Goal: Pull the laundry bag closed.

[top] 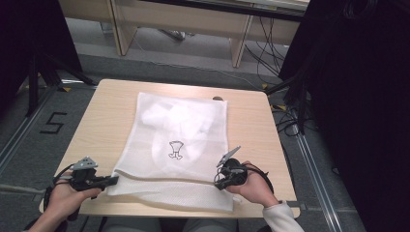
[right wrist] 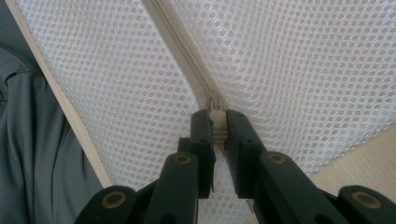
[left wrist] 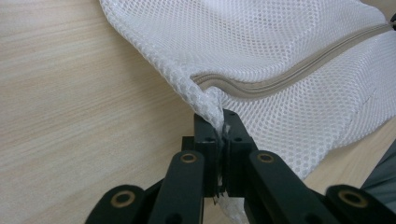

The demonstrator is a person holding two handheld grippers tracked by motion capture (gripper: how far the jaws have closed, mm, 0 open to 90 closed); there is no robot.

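A white mesh laundry bag [top: 179, 140] lies flat on the wooden table [top: 101, 116], with white clothing and a small black print showing through it. Its beige zipper [left wrist: 299, 72] runs along the near end. My left gripper [top: 112, 181] is shut on the bag's near left corner [left wrist: 208, 100], pinching the mesh. My right gripper [top: 220, 182] is at the bag's near right end, shut on the zipper pull [right wrist: 217, 122], with the zipper track [right wrist: 180, 46] leading away from its jaws.
The table's front edge [top: 193, 211] is close under both hands, and the person's grey trousers [right wrist: 37, 154] are just below it. Dark stands and cables [top: 290, 116] stand on the floor to the right, wooden furniture [top: 183, 21] behind.
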